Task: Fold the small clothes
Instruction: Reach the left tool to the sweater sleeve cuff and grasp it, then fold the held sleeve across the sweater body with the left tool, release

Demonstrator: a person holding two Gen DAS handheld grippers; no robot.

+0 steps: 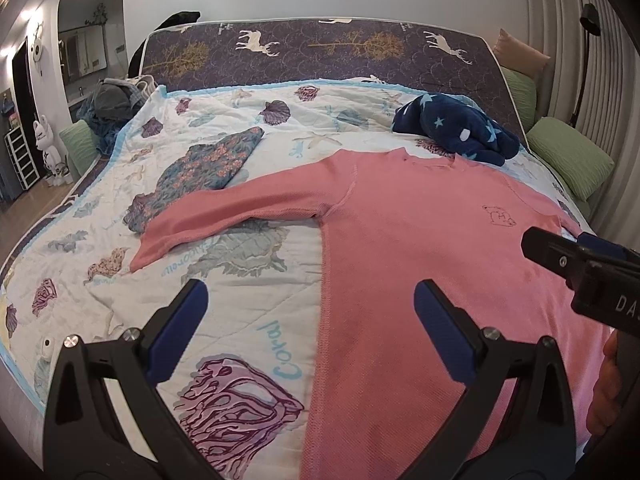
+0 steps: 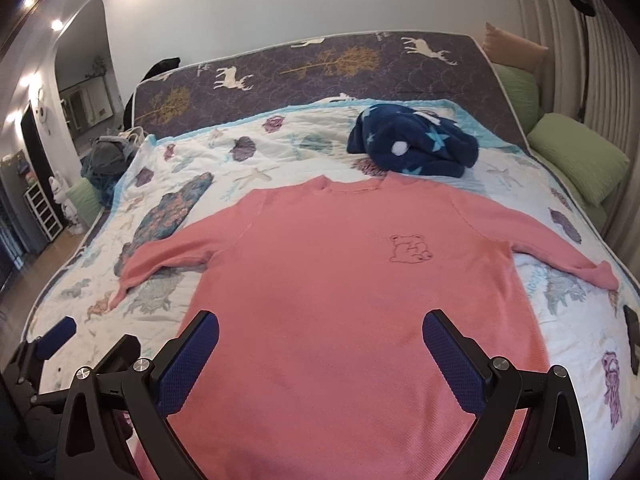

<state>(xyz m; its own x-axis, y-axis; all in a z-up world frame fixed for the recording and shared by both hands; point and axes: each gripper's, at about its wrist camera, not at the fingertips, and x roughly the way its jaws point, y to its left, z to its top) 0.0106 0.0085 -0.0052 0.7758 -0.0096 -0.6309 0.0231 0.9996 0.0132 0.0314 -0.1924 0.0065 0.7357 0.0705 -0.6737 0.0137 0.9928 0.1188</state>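
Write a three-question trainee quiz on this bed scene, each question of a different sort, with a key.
1. True or false: the pink sweater lies flat with both sleeves spread out.
2. Multiple choice: what lies just beyond the sweater's collar? A) green pillow B) navy star blanket C) floral garment
3. Fill in: the left gripper and right gripper are both ____.

Key: 1 true; 2 B; 3 open, holding nothing.

pink top (image 2: pixel 340 280) hem cut off by bottom edge, both views.
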